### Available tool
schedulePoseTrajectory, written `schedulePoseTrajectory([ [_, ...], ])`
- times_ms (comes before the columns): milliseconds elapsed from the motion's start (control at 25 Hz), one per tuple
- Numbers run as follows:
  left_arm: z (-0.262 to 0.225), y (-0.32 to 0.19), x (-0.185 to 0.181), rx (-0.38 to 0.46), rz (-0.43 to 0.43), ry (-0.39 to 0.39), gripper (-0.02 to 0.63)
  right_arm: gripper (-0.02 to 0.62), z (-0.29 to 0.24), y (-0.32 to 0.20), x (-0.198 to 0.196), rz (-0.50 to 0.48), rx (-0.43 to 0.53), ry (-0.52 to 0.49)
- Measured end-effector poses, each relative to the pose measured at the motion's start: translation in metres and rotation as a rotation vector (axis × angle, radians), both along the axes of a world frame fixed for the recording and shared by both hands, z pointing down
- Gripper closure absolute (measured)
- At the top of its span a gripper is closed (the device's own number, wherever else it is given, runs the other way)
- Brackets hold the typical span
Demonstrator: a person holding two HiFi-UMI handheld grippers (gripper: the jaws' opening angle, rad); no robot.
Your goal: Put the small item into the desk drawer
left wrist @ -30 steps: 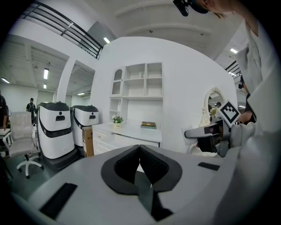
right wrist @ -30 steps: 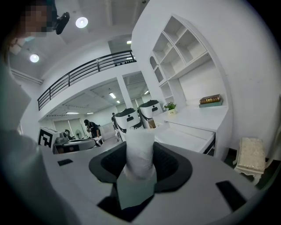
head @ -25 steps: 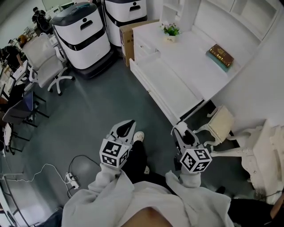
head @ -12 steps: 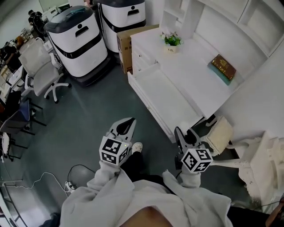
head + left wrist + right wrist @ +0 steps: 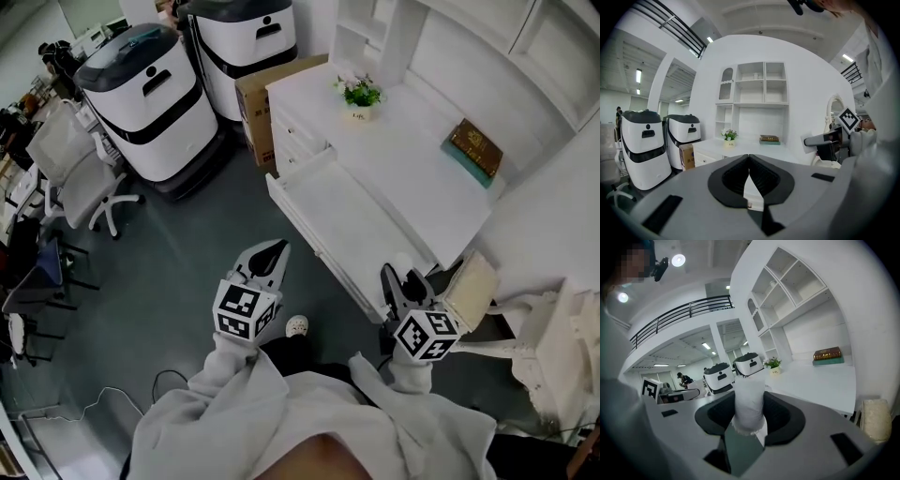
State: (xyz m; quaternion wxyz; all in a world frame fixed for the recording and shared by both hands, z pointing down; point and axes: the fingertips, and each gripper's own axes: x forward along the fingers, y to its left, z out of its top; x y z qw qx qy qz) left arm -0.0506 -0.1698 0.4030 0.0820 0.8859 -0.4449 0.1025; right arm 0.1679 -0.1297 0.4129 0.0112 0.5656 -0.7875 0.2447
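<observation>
My right gripper [image 5: 749,414] is shut on a small white roll [image 5: 749,399] that stands upright between its pads. In the head view the right gripper [image 5: 404,280] hangs over the floor just short of the white desk [image 5: 412,141], near its front right corner. The desk drawer [image 5: 330,217] is pulled out and open, with a bare white bottom, ahead and between the two grippers. My left gripper [image 5: 271,253] is shut with nothing in it, over the grey floor left of the drawer. In the left gripper view its jaws [image 5: 749,160] meet at the tips.
On the desk stand a small potted plant [image 5: 361,92] and a brown book [image 5: 473,142]. A cardboard box [image 5: 253,89] and two large white machines [image 5: 141,94] stand to the desk's left. An office chair [image 5: 75,169] is at far left; a cushioned stool [image 5: 473,277] sits beside the right gripper.
The person has stepped toward the desk, so the drawer now lies closer to both grippers. The right gripper still holds the white roll; the left stays shut.
</observation>
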Motion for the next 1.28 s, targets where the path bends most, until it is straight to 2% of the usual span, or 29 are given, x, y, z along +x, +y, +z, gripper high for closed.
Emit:
schedulePoseTrajectory([
  [600, 0.009, -0.07, -0.018, 0.003, 0.061, -0.004, 0.589, 0.407, 0.008, -0.065, -0.021, 0.044, 0.012, 0.004],
  [960, 0.029, -0.068, -0.007, -0.059, 0.11, -0.01, 0.589, 0.407, 0.029, -0.06, 0.003, 0.113, -0.077, 0.018],
  [1280, 0.048, -0.08, 0.003, -0.1, 0.134, -0.02, 0.589, 0.407, 0.051, -0.075, -0.001, 0.097, -0.12, 0.01],
])
